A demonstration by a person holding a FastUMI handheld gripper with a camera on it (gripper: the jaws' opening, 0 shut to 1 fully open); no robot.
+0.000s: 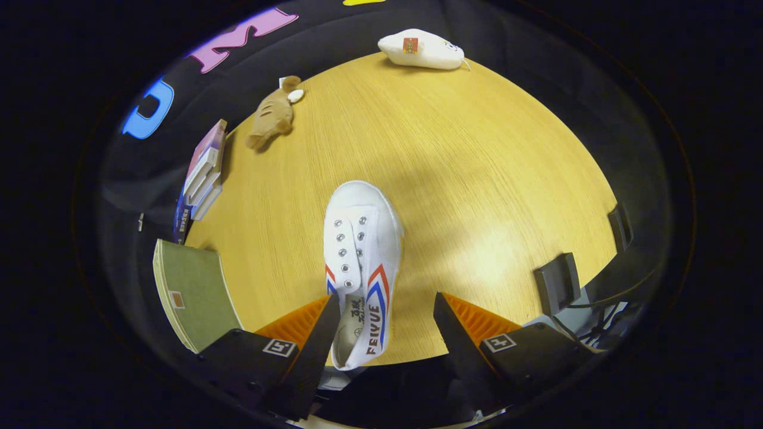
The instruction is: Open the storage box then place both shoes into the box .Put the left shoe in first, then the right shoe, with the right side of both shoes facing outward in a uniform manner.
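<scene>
Claw [381,333] wide open, nothing gripped; white canvas sneaker [362,262] pointing 12 o'clock between fingers. Best to centre on heel collar before squeezing.

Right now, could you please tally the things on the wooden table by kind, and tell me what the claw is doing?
White shoes: 1
Soft toys: 2, brown and white
Book stacks: 1
Green boxes: 1
Total: 5
The claw is open, with the shoe's heel between its fingers.

One shoe [360,268] (white), two plush toys [271,113]
</scene>
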